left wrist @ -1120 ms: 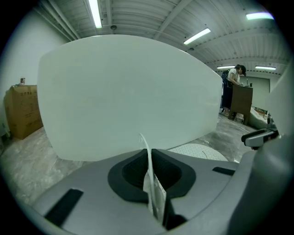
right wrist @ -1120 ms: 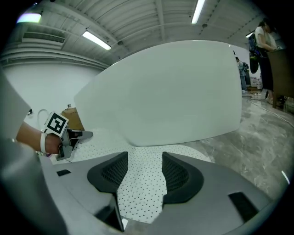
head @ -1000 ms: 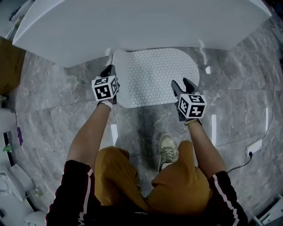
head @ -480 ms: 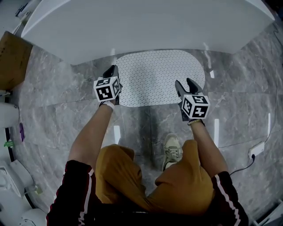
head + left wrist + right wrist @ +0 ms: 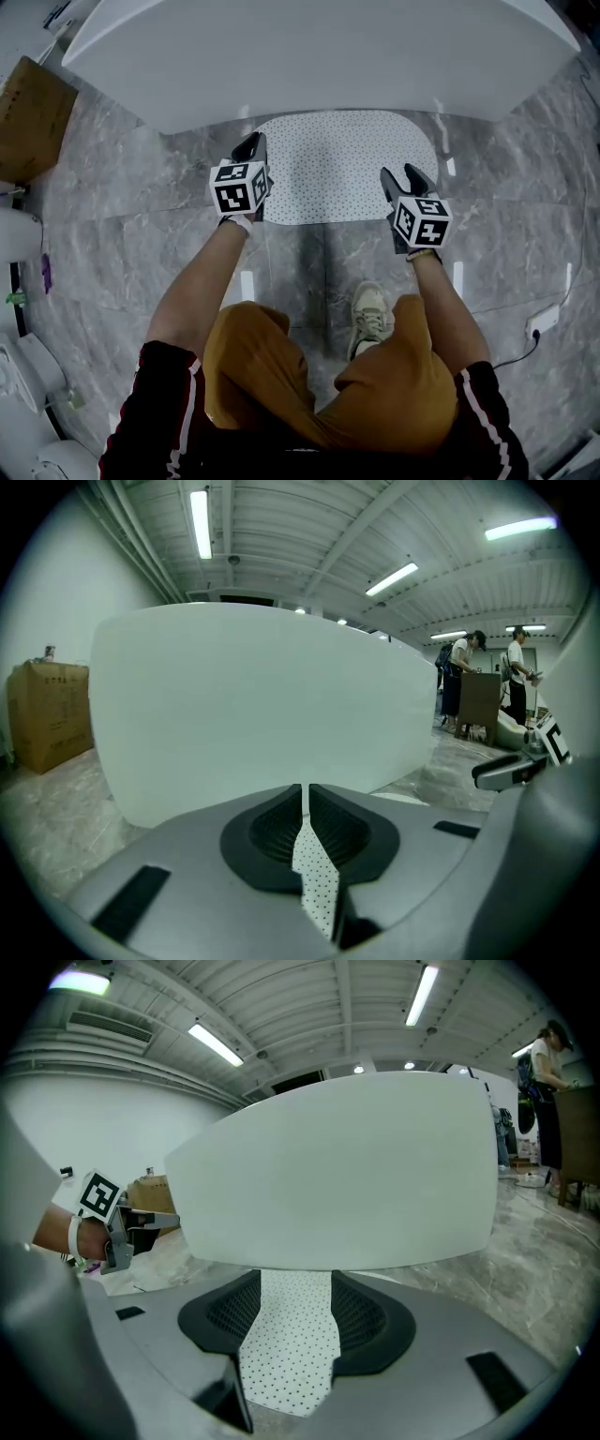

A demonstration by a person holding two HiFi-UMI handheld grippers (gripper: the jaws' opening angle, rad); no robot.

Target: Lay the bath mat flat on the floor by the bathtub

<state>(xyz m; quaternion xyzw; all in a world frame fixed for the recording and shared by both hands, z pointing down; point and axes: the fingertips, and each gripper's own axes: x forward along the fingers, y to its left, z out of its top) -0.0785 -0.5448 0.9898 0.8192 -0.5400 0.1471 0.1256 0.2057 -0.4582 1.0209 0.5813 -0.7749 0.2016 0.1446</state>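
Note:
The white dotted bath mat (image 5: 342,164) lies on the grey marble floor against the white bathtub (image 5: 319,56). My left gripper (image 5: 253,147) is at the mat's left edge. In the left gripper view its jaws stand almost together, shut on a thin strip of the mat (image 5: 314,883) before the bathtub (image 5: 262,705). My right gripper (image 5: 400,174) is at the mat's near right corner. In the right gripper view the right gripper (image 5: 292,1283) is open, jaws well apart, with the mat (image 5: 291,1354) showing between them below the bathtub (image 5: 347,1176).
A cardboard box (image 5: 33,117) stands at the far left. White fixtures (image 5: 19,244) line the left edge. A power strip with a cable (image 5: 542,319) lies at the right. The person's shoe (image 5: 370,314) is behind the mat. Two people (image 5: 459,672) stand far off.
Both grippers have moved forward towards the tub with the mat, and the mat now lies flatter and closer to the tub's side.

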